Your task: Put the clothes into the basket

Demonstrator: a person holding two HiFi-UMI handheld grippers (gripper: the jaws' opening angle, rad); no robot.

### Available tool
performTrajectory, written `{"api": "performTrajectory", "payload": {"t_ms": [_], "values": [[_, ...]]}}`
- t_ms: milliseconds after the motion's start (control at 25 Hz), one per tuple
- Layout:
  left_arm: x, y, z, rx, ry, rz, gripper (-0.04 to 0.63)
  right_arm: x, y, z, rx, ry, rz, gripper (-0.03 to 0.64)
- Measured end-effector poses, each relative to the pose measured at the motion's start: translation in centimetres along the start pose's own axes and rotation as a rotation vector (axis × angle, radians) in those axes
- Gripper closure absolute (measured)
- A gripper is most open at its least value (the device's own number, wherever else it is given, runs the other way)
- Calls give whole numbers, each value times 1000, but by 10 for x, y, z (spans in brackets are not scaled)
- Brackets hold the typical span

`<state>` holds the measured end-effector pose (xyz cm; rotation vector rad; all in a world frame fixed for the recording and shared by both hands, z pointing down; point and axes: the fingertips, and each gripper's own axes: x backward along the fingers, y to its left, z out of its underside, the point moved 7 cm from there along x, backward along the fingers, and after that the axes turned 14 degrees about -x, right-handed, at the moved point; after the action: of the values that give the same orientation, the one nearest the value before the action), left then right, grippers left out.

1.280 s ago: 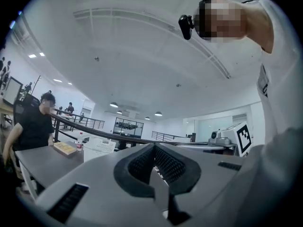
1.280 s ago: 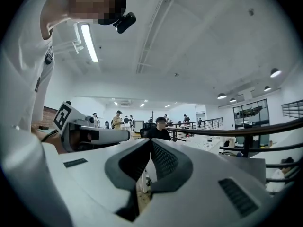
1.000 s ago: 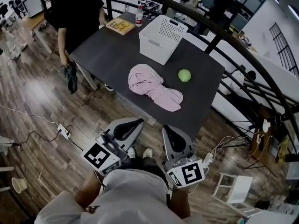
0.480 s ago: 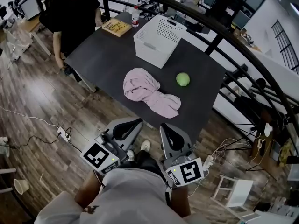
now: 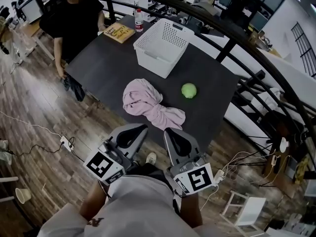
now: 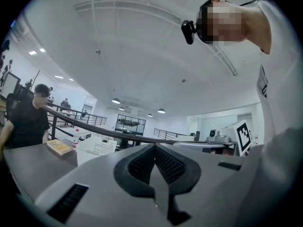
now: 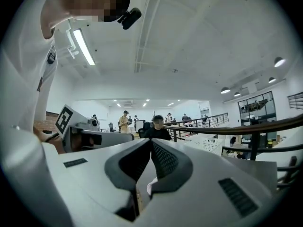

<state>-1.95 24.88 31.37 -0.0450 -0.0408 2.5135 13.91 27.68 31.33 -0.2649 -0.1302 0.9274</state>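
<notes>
1. Clothes [image 5: 148,105] — a crumpled pink bundle — lie on the dark table [image 5: 106,68] near its front edge. One end trails toward the person who holds the grippers.
2. The white basket [image 5: 154,63] stands upright further back on the same table, its walls perforated. The clothes lie outside it and apart from it.
3. A green ball [image 5: 188,90] rests on the table to the right of the clothes, near them but not touching.
4. At the table's far left corner lies a yellow book [image 5: 118,32], with a bottle [image 5: 138,19] standing just beside it.
5. The left gripper [image 5: 132,135] is held low in front of the person's body, over the wooden floor [image 5: 44,107] and just short of the table's front edge. In the left gripper view its ribbed pads [image 6: 139,167] meet along a line — jaws pressed together with nothing between them.
6. The right gripper [image 5: 177,141] sits just beside the left one at about the same height and points toward the table. In the right gripper view its pads [image 7: 163,160] likewise meet, jaws closed on nothing.
7. Neither gripper touches the clothes, which lie on the table ahead of both.
8. A person in black [image 5: 74,23] stands at the table's left side, one arm hanging down beside it.
9. A power strip [image 5: 66,141] with its cable lies on the floor to the left of the grippers.
</notes>
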Motion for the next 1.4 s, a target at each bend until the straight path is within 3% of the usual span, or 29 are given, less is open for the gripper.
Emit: {"api": "performTrajectory", "payload": {"t_ms": [480,1040,1400], "values": [[-46,39,9,19,-5,21,592,-34,-44,-2,0,36,29,597],[-65,147,23,19,-14,73,592,-128,-64,2,17,84,104,595],[-70,186,41,17,-1,133,592,-162,-71,15,50,162,166,595]]}}
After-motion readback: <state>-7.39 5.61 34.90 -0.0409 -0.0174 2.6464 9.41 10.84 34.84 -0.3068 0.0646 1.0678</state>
